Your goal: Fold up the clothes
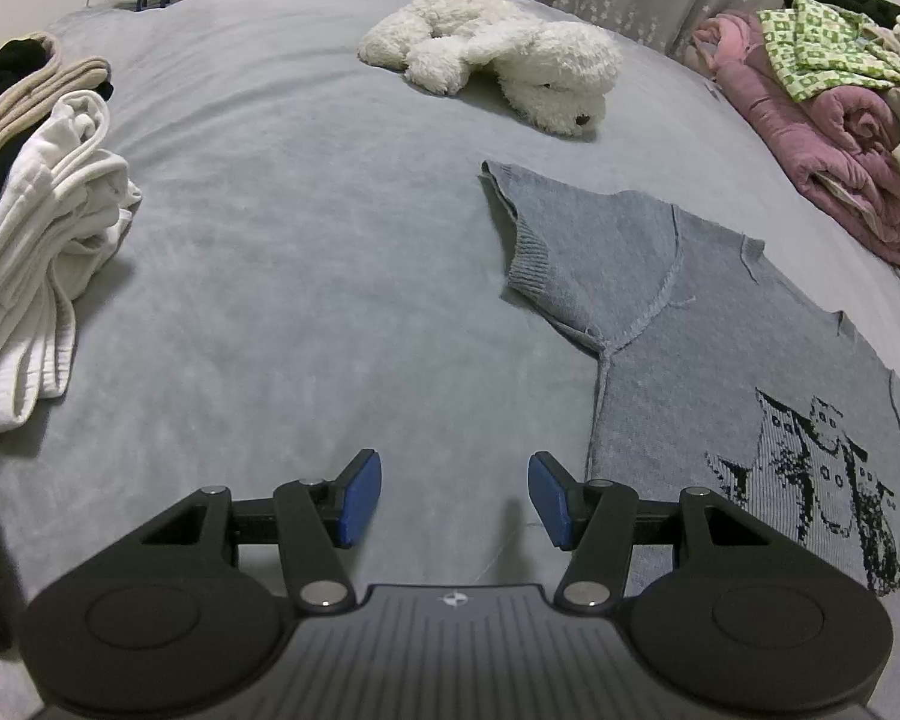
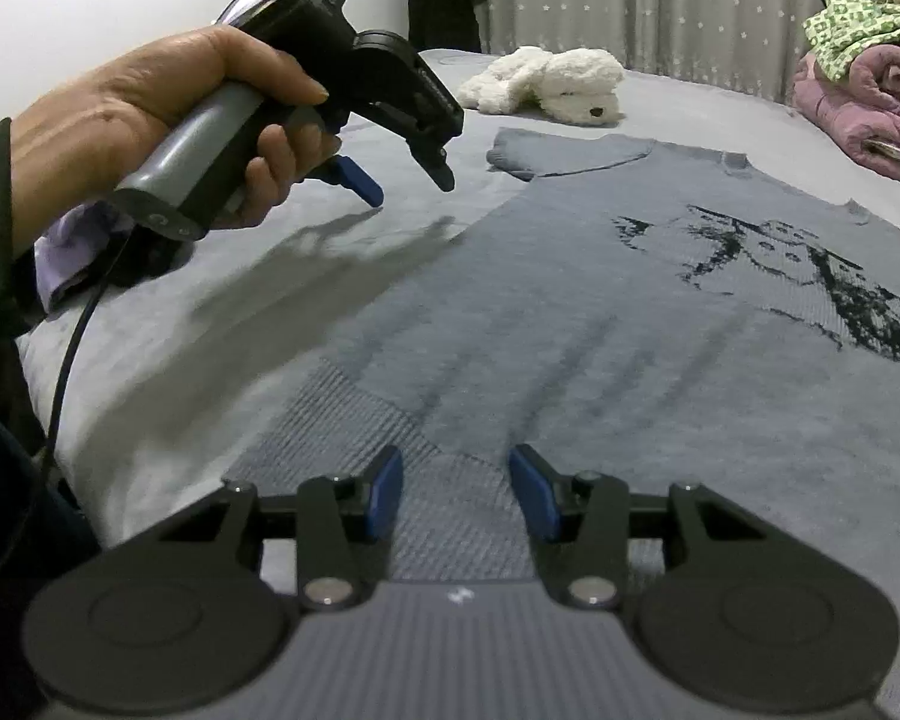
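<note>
Sweater (image 2: 600, 324) lies flat on the bed (image 1: 282, 252), print up, and neither of your grippers holds it.

Your right gripper (image 2: 456, 495) hovers over the ribbed hem (image 2: 342, 438) at 6 o'clock, jaws partly apart and empty; pinch too deep and you likely snag the bed cover too. Your left gripper (image 1: 455, 498), jaws apart, sits off the knit's edge at 9 o'clock; grab unevenly and the fold skews. Toward 12 o'clock, the plush dog (image 1: 498, 54) could catch a flung sleeve (image 1: 528, 228).
</note>
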